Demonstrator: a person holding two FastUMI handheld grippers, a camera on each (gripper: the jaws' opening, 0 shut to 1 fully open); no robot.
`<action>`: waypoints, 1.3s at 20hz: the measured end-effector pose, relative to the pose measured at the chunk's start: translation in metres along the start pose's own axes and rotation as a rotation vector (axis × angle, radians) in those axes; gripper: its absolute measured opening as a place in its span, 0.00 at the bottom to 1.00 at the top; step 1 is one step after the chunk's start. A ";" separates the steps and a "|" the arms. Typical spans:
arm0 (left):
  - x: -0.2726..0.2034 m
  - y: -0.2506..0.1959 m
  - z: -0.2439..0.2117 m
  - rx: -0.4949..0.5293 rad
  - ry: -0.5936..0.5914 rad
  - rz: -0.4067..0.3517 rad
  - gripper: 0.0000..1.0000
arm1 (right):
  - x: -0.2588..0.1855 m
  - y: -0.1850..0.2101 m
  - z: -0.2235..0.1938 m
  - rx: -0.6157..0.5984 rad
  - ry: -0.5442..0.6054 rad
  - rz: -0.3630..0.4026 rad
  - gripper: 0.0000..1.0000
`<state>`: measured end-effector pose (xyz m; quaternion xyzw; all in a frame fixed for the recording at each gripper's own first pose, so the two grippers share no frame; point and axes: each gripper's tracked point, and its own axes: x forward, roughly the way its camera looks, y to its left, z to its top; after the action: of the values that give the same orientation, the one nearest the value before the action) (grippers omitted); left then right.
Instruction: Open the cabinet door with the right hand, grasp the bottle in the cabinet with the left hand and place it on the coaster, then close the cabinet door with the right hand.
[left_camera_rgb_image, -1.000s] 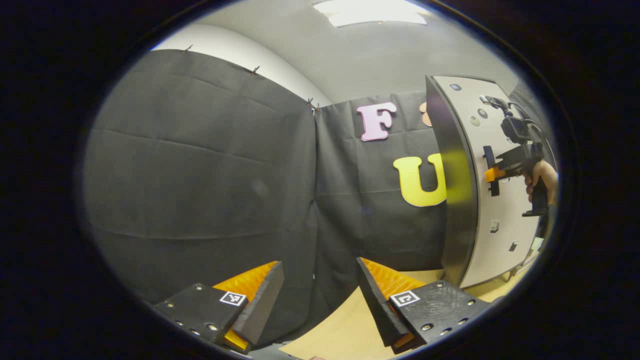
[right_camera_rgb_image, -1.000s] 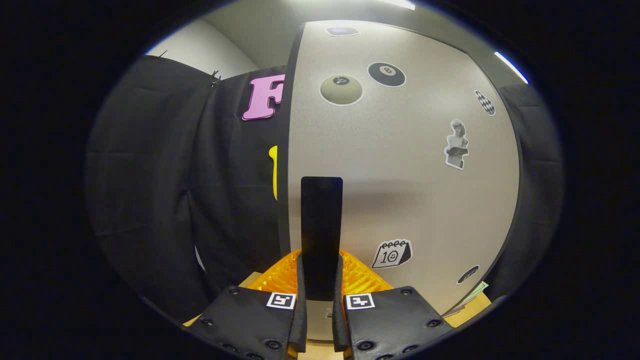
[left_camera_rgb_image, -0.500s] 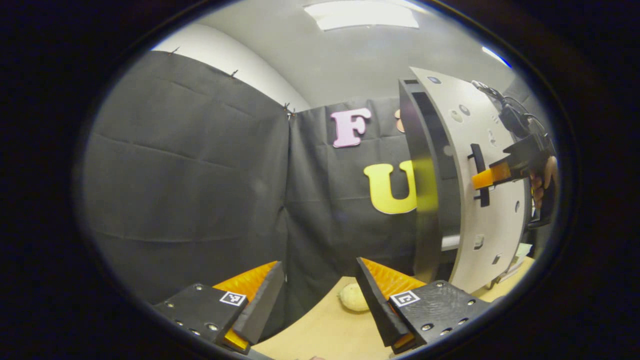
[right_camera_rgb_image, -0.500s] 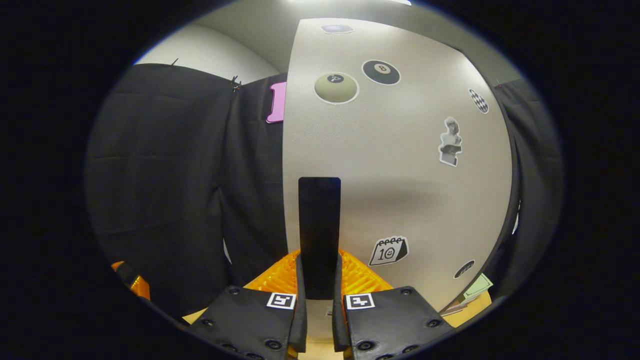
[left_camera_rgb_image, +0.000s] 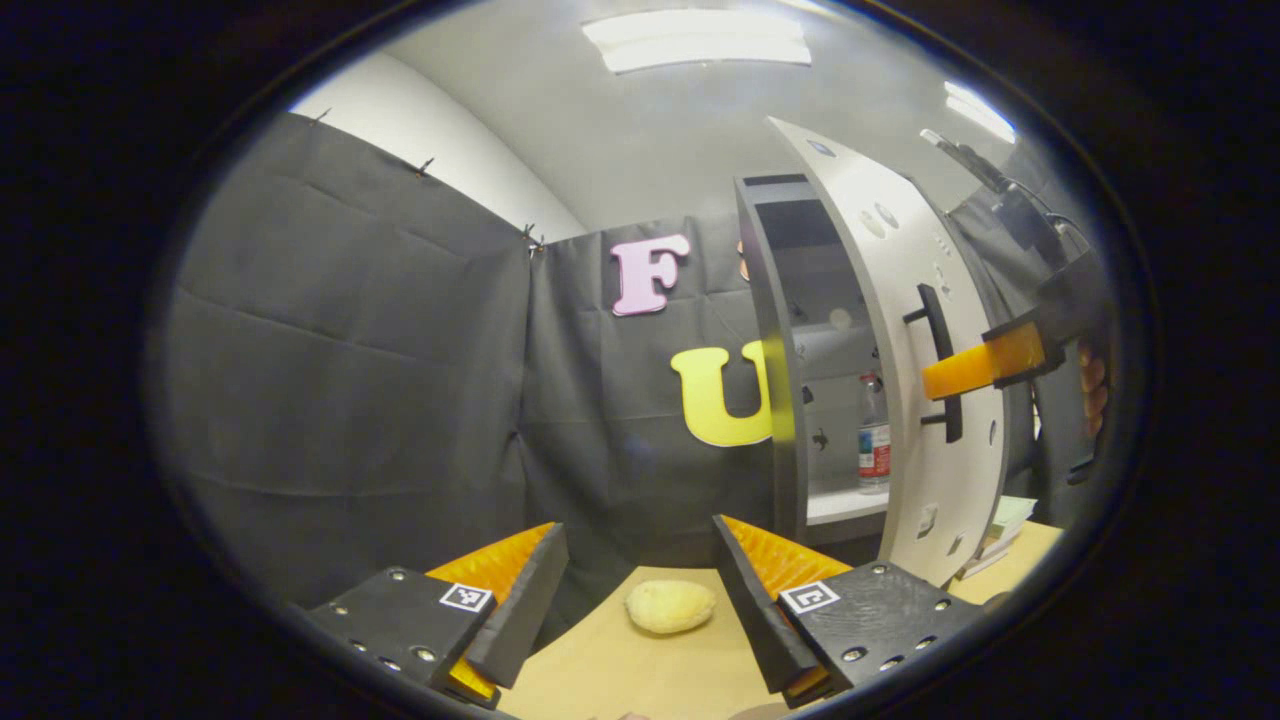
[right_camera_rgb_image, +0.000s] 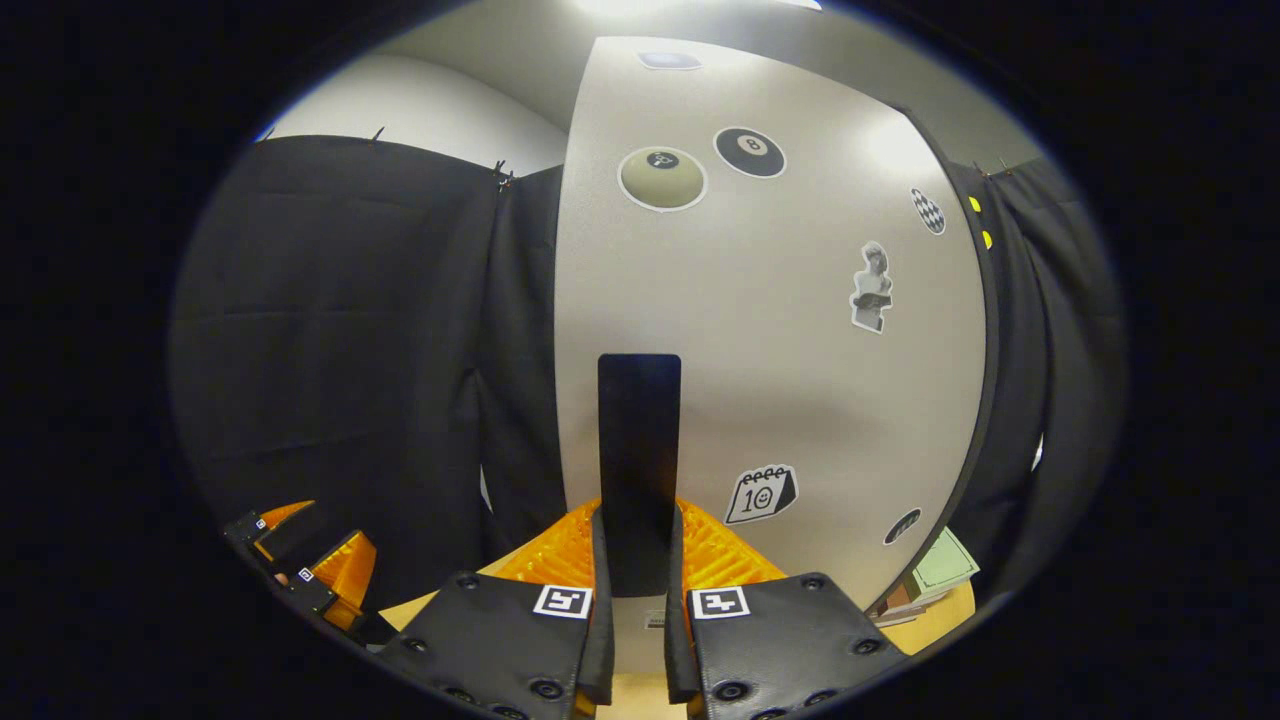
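The cabinet door (left_camera_rgb_image: 950, 300) is pale with stickers and stands partly open. In the gap, a clear bottle (left_camera_rgb_image: 873, 430) with a red label stands upright on the cabinet's shelf (left_camera_rgb_image: 838, 506). My right gripper (right_camera_rgb_image: 640, 540) is shut on the door's black vertical handle (right_camera_rgb_image: 640, 440); in the left gripper view it (left_camera_rgb_image: 950, 378) reaches the handle (left_camera_rgb_image: 940, 365) from the right, held by a hand (left_camera_rgb_image: 1092, 385). My left gripper (left_camera_rgb_image: 637, 532) is open and holds nothing, low over the table, left of the cabinet. A pale yellow rounded thing (left_camera_rgb_image: 670, 606) lies on the table between its fingers.
The wooden table (left_camera_rgb_image: 620, 670) runs under my left gripper. Stacked books and papers (right_camera_rgb_image: 930, 575) lie at the door's lower right. Black cloth walls (left_camera_rgb_image: 350, 380) close off the left and back. My left gripper (right_camera_rgb_image: 310, 560) appears at the lower left of the right gripper view.
The door has swung further open with my right gripper on its handle, uncovering the bottle and shelf. The left gripper's view has turned, bringing the yellow thing and more table into sight.
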<state>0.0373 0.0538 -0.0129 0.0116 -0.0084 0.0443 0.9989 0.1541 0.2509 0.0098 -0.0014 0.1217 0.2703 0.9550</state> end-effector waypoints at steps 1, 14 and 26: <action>-0.001 -0.007 0.003 -0.002 -0.002 -0.007 0.87 | -0.003 -0.002 0.000 -0.001 0.001 0.006 0.22; -0.006 -0.103 0.013 -0.030 -0.007 -0.132 0.87 | -0.049 -0.020 -0.005 -0.007 0.008 0.038 0.22; -0.015 -0.192 0.030 -0.063 -0.026 -0.257 0.87 | -0.082 -0.047 -0.010 0.001 0.005 -0.008 0.22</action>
<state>0.0386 -0.1399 0.0119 -0.0183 -0.0212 -0.0845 0.9960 0.1088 0.1678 0.0166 -0.0020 0.1242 0.2663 0.9558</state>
